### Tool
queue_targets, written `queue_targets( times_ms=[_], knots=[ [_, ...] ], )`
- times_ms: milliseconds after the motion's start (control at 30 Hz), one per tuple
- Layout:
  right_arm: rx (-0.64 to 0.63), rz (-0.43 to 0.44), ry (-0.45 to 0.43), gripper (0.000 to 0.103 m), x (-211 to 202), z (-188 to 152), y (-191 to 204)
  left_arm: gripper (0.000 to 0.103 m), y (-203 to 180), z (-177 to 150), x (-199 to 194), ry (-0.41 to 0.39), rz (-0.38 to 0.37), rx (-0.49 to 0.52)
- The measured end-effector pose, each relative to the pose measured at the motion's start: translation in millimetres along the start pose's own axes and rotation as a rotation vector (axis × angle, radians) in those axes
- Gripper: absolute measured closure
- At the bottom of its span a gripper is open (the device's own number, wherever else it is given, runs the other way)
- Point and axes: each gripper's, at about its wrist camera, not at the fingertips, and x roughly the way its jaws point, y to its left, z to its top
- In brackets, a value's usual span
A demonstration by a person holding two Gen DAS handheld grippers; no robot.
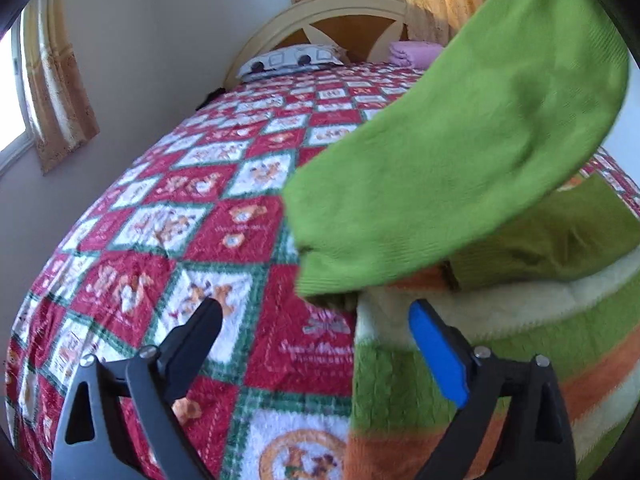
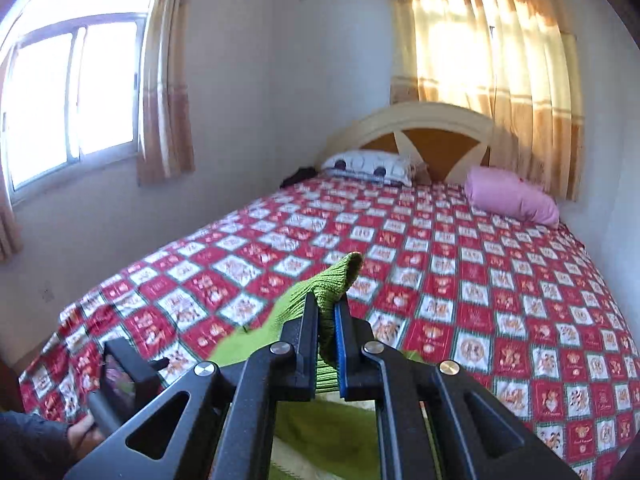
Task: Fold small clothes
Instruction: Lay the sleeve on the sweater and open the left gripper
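A green sock (image 2: 328, 292) is pinched by its ribbed cuff between the closed jaws of the right gripper (image 2: 328, 320), at the lower centre of the right wrist view; in the left wrist view the same sock is seen hanging across the upper right of the frame, lifted clear of the quilt (image 1: 168, 220). The left gripper (image 1: 316, 316), at the bottom of its view, is spread wide with nothing between its fingers, just beside a striped green, orange and cream fuzzy garment (image 1: 460, 380) lying at the lower right; a darker olive piece (image 1: 560, 240) is seen on top of that garment. The step in hand is judged to be the picking up of one sock for folding. The next move would call for the free end of the sock to be caught by the left gripper, so that it can be laid flat and doubled over. Script lettering is printed on a red quilt square near the bottom centre, but it is too blurred to be read.
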Motion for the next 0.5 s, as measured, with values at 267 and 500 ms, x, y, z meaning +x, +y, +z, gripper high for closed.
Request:
queue_targets(
  times_ms=[267, 500],
  knots=[
    [0.002, -0.035, -0.03, 0.097, -33.8, -11.1, -18.0, 0.003, 13.9, 20.0, 39.0, 0.051, 0.092, -0.055],
    [0.106, -0.079, 0.132, 0.097, -6.8, -80.8, -68.9, 0.0, 25.4, 8.3, 37.1, 0.076, 0.083, -0.092]
  ],
)
